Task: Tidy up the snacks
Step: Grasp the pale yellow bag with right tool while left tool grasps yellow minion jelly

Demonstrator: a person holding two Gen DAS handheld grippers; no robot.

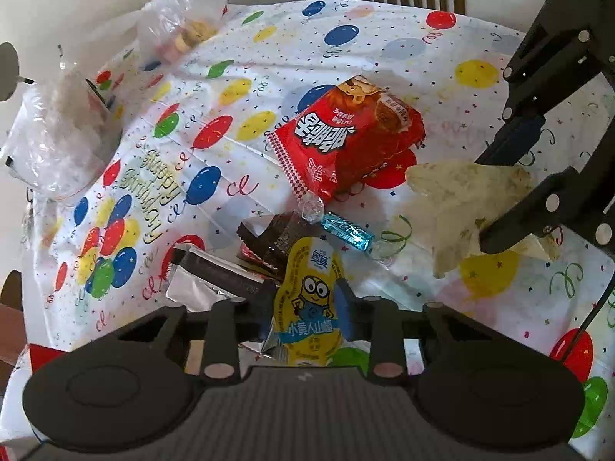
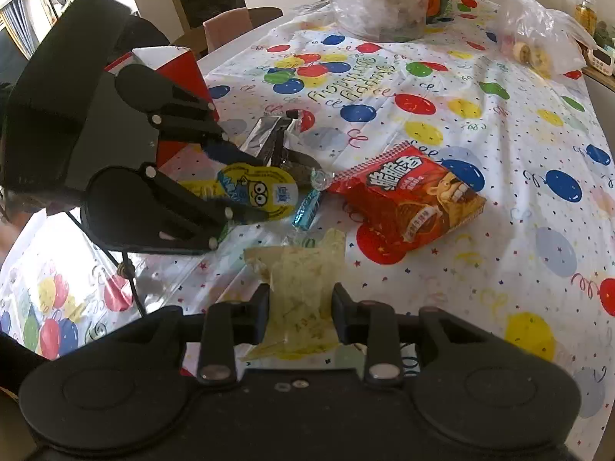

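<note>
- A table is covered by a balloon-print "Happy Birthday" tablecloth [image 1: 269, 57], on which the snacks lie scattered near the middle.
- The left gripper [image 1: 307, 307] is closed narrowly on a yellow cartoon-printed snack packet [image 1: 311, 292]; its fingers are pressed on both sides of the packet, as is also seen in the right wrist view [image 2: 257, 188].
- The right gripper [image 2: 300, 307] is closed on a pale, translucent wrapped snack [image 2: 300, 269], which is pinched between the fingers and sticks out ahead of them; from the left wrist view the same wrapper [image 1: 457, 199] is seen held just above the cloth.
- A red noodle-snack bag [image 1: 346, 134] lies flat near the middle of the table, apart from both grippers.
- A blue wrapped candy [image 1: 348, 232] lies between the yellow packet and the red bag, with a clear twisted wrapper [image 1: 309, 207] just beside it.
- Dark and silver packets [image 1: 230, 269] are piled beside the yellow packet.
- A red box [image 2: 177, 73] stands at the table edge behind the left gripper.
- A clear plastic container [image 2: 380, 0] and a clear bag of snacks [image 2: 538, 34] sit toward the far edge.
</note>
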